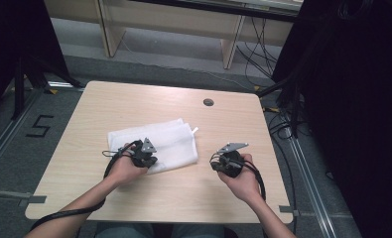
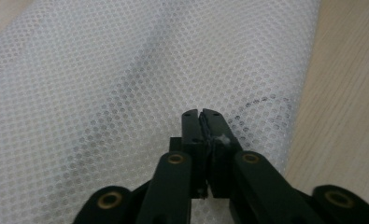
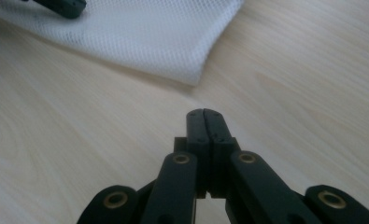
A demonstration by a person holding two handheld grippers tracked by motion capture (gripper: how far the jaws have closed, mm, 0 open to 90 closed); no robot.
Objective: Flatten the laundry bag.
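A white mesh cloth [image 1: 159, 141] lies folded on the light wooden table [image 1: 134, 99], left of centre, with a small white tab [image 1: 195, 131] at its right corner. My left gripper [image 1: 150, 159] rests over the cloth's near left edge. In the left gripper view its jaws [image 2: 202, 114] stand together just above the mesh [image 2: 126, 70], with a small white fleck at their seam. My right gripper [image 1: 215, 162] hovers over bare wood to the right of the cloth, shut and holding nothing [image 3: 204, 113]. The cloth's corner [image 3: 140, 37] lies ahead of it.
A round dark grommet [image 1: 208, 102] sits near the table's far edge. Wooden furniture legs [image 1: 230, 47] stand beyond the table, and cables [image 1: 283, 124] trail on the floor at the right. Bare wood lies between the cloth and the near edge.
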